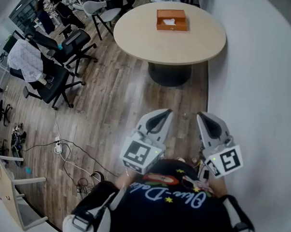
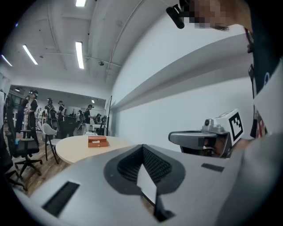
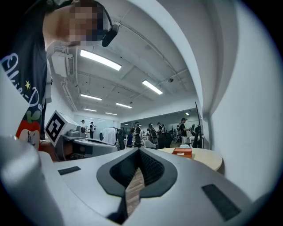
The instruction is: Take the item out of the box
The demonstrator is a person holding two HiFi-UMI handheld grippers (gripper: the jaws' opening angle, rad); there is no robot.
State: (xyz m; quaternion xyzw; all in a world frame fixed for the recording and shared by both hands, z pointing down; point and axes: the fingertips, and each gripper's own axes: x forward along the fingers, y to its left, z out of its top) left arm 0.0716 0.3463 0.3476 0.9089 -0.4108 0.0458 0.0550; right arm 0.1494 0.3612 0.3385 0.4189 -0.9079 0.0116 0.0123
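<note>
**Close to my chest, both claws shut on nothing; the box waits on the far table**

Between the grey jaws of my left claw [image 2: 142, 146] nothing sits: they are pressed together at the tips, with only a thin slit between them. My right claw [image 3: 139, 151] is the same, jaws together and empty. Both hang just in front of my dark printed shirt [image 1: 175, 201], side by side, pointing forward over the wood-plank floor [image 1: 117, 102].

Well beyond them stands the round, pale wooden table [image 1: 139, 43] on its dark pedestal, close beside the white wall [image 1: 262, 94]. On its far half lies the small orange open-topped box [image 1: 172, 20], and inside it a white crumpled-looking item [image 1: 170, 22]. What it is I cannot make out from here.

The step in hand, as I judge it, is the approach. To do it well I should walk up to the table's near edge before reaching, so neither arm has to stretch. Then I would part one claw's jaws above the box and come straight down on the white item. The other claw should be ready to pin the box's rim, since so light a box may lift with its contents.
</note>
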